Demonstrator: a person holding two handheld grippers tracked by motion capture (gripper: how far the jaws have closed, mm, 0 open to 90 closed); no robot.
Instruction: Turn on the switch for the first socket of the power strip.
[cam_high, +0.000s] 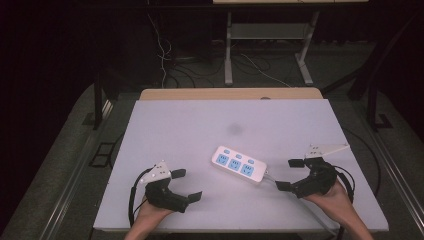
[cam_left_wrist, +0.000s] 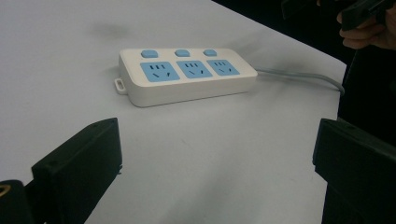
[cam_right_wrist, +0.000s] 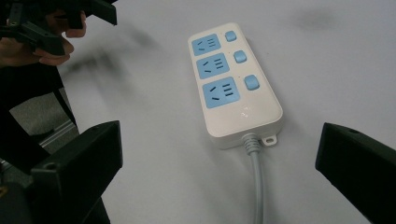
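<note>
Power strip (cam_high: 239, 164) lies flat on the white table (cam_high: 190, 125), between your grippers; your left gripper (cam_high: 186, 185) gapes wide, empty; your right gripper (cam_high: 289, 174) gapes wide beside its grey cord (cam_right_wrist: 257, 186).

Table: a white top (cam_high: 200, 125) with a faint dark smudge (cam_high: 235, 129); a wooden edge (cam_high: 230, 93) shows at its far side.
Floor: grey carpet (cam_high: 70, 150), with loose cables (cam_high: 165, 60) trailing.
Far furniture: a metal frame (cam_high: 267, 31) on two legs.
Light: dim, dark surroundings.
</note>
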